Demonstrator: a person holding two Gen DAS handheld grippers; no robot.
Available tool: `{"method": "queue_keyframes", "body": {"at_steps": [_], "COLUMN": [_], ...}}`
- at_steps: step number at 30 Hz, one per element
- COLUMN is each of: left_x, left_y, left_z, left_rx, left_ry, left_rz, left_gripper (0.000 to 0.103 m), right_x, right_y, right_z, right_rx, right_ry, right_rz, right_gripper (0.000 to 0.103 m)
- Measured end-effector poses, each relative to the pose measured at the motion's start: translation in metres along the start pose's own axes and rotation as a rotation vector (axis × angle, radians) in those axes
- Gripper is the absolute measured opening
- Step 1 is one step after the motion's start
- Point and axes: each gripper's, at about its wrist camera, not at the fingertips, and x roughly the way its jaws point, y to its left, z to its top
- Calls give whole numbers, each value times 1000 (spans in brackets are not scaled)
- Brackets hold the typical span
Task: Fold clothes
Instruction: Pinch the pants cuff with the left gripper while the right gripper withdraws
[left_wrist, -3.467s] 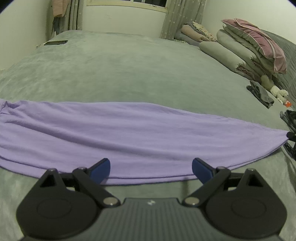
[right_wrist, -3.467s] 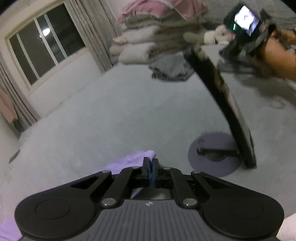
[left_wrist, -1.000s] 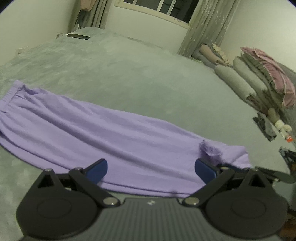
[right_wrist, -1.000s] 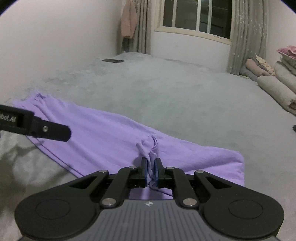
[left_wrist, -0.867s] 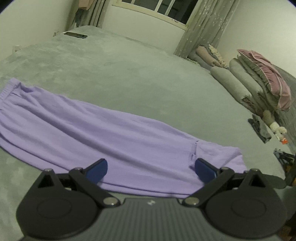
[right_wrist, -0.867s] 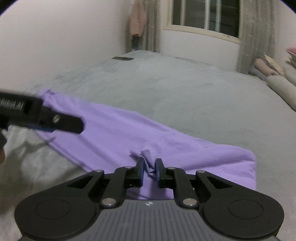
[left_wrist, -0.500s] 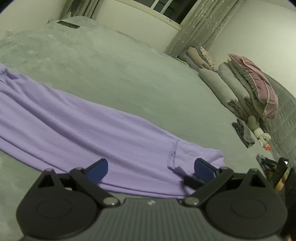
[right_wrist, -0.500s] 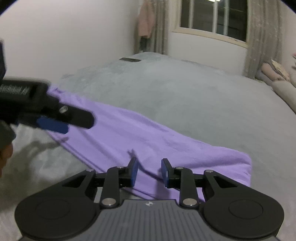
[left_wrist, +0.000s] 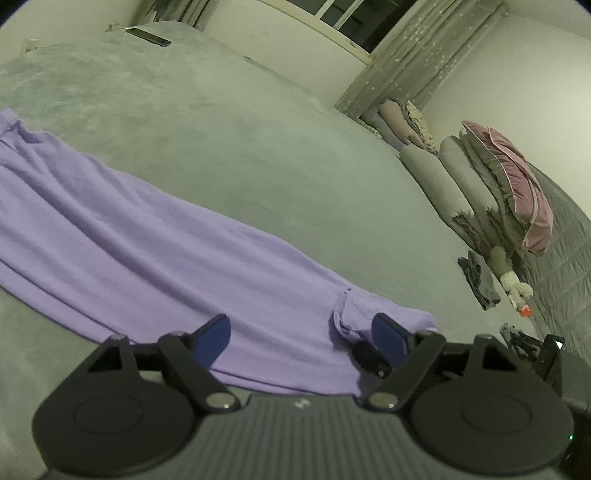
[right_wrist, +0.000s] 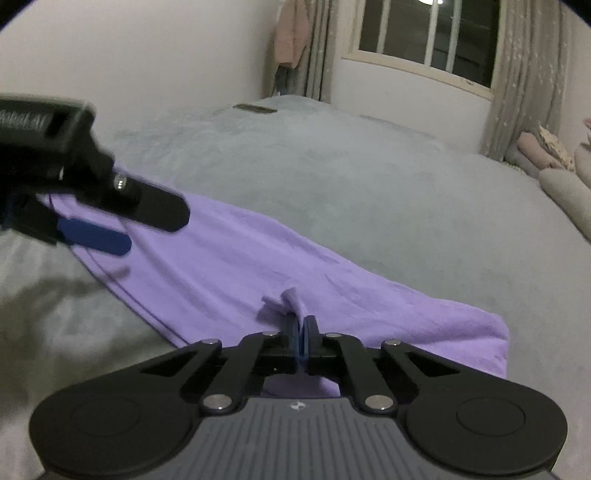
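**Right claw pinching the purple garment, left claw closing over its near edge**

Closest to me in the right wrist view, my right claw (right_wrist: 300, 328) is shut tight on a small raised pleat of the purple garment (right_wrist: 258, 258), which puckers up just ahead of the blue pads. In the left wrist view, my left claw (left_wrist: 301, 332) has its jaws wide apart and closing; the garment's near hem lies between the blue pads (left_wrist: 212, 334), but I see no pad pressing on the cloth. The tip of the right claw shows as a dark shape just inside my left claw's right finger, beside a little folded ridge in the fabric.

The garment itself lies flat and long across the grey bed (left_wrist: 229, 140), running from the far left down toward the lower right, where its end is doubled over. From the right wrist view, the left claw reaches in from the left edge, blurred, over the garment's near edge.

Further off, a dark pile of clothes (left_wrist: 480, 280) and a small plush toy (left_wrist: 517, 291) sit at the foot of stacked bedding with a pink pillow (left_wrist: 517, 184) on top. At the back, a flat dark object (right_wrist: 255, 108) rests on the bed near the curtained window (right_wrist: 424, 40).
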Motion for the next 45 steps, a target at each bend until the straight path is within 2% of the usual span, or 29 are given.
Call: {"method": "queue_keyframes", "body": {"at_steps": [4,6,10,18,21,22,23,24,26,28,30,38,43,45], "left_x": [2,7,23,69,84,87,89,91,95,97,97,70,48,39], "left_y": [4,9,12,0,1,1,2,3,6,8,7,-1,0,5], "left_z": [1,4,8,7,7,8,8,8,7,7,6,17,31,37], "left_rx": [-50,-118,-231,-237,-241,-232,-225,-222,-226,-202,-170,-49,19,34], "left_ry": [22,38,86,157,170,167,168,174,198,206,202,98,68,58], "left_rz": [-50,-105,-197,-179,-164,-162,-163,-167,-164,-141,-118,-13,28,52], "left_gripper": [79,79,84,84,81,75,63,56,24,5,2,1,1,1], "right_x": [-11,-17,-30,-29,-26,-26,-25,-25,-22,-22,-20,-19,-31,-31], "right_y": [-7,-11,-7,10,16,17,20,22,25,26,27,22,-3,-13], "right_z": [1,2,4,-2,-4,-4,-5,-6,-7,-7,-8,-7,-8,-8], "right_rx": [60,99,90,12,-12,-21,-31,-41,-53,-57,-60,-61,73,124], "right_ry": [-37,-69,-116,-128,-130,-128,-126,-124,-120,-117,-113,-102,-154,-154], "right_rz": [23,41,69,114,130,134,137,140,141,137,135,150,179,162], "right_gripper": [4,4,4,4,4,4,4,4,4,4,4,5,10,11]}}
